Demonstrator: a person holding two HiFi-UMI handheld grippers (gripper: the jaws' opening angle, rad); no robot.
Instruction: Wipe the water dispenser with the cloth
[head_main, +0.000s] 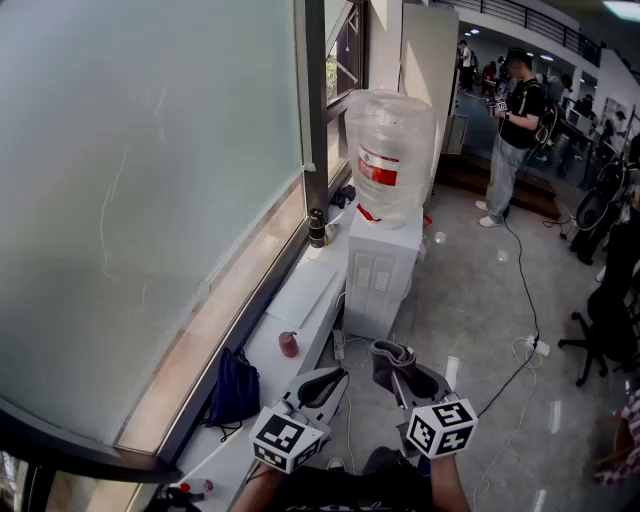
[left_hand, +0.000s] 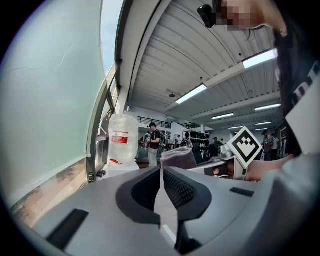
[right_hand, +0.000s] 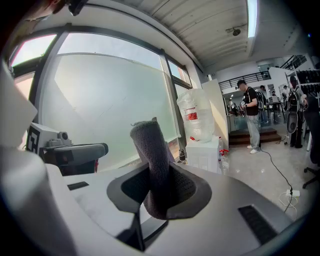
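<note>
The cloth (right_hand: 154, 150) is grey and nubbly, rolled into a thick strip. My right gripper (right_hand: 159, 187) has its fingers closed on the lower end. The cloth's long axis runs out along the fingers, and the free end stands past the tips, bending slightly toward the window (head_main: 150, 180). From the head view it points forward, roughly toward the dispenser (head_main: 383, 270), and is well apart from it.

My left gripper (left_hand: 161, 185) sits just beside the right one, low in the head view. Its fingers are drawn together to a thin slit with nothing between them.

The dispenser is a white box standing upright on the floor (head_main: 470, 300) against the white ledge (head_main: 300, 295) under the window. A clear bottle (head_main: 390, 150) with a red label sits upside down on top of it. Beyond it, a person (head_main: 518, 130) stands on the floor.
</note>
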